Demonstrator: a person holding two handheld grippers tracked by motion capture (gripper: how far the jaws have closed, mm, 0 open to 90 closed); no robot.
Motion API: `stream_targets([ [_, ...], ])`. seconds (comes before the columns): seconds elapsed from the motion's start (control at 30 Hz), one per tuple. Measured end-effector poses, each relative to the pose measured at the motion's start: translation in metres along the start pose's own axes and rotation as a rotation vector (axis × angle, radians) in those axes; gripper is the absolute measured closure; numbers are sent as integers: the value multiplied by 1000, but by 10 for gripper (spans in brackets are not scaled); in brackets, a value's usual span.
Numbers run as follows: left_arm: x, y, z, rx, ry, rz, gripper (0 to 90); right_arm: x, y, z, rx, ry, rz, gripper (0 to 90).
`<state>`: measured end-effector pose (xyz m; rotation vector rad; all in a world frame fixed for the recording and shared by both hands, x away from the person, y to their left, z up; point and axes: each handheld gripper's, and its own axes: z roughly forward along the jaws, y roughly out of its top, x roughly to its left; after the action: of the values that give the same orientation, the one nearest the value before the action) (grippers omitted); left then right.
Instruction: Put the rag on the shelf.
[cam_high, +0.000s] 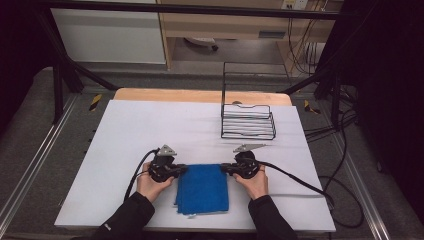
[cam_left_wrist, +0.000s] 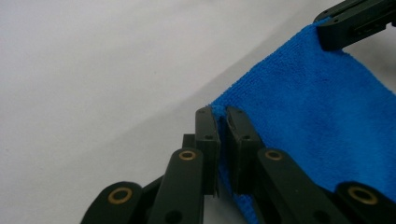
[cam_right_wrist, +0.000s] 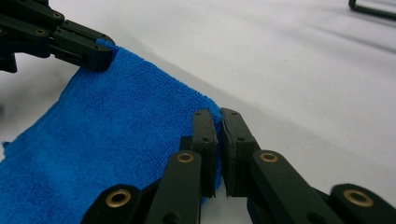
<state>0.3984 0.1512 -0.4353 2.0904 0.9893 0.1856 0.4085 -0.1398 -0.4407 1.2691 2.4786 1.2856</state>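
Folded blue cloth (cam_high: 202, 188) on the white table (cam_high: 125, 130), stretched between the two claws. Left gripper (cam_left_wrist: 223, 122) — jaws nearly together, pinching the cloth's far left corner, the rest of the fabric lying just beside and behind its tips. Right gripper (cam_right_wrist: 218, 122) — jaws likewise clamped on the far right corner. A wire rack (cam_high: 248, 121) stands well beyond the right gripper.

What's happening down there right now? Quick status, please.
Left hand-held gripper and right hand-held gripper each shut on a far corner of the blue towel. Towel lies folded on the white table. Wire rack stands well behind, not in the way.
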Motion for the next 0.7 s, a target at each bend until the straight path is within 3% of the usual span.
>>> stream_targets([
  [0.7,-20,11,-42,-208,22,59,843,17,9,-37,-203,4,-79,859],
])
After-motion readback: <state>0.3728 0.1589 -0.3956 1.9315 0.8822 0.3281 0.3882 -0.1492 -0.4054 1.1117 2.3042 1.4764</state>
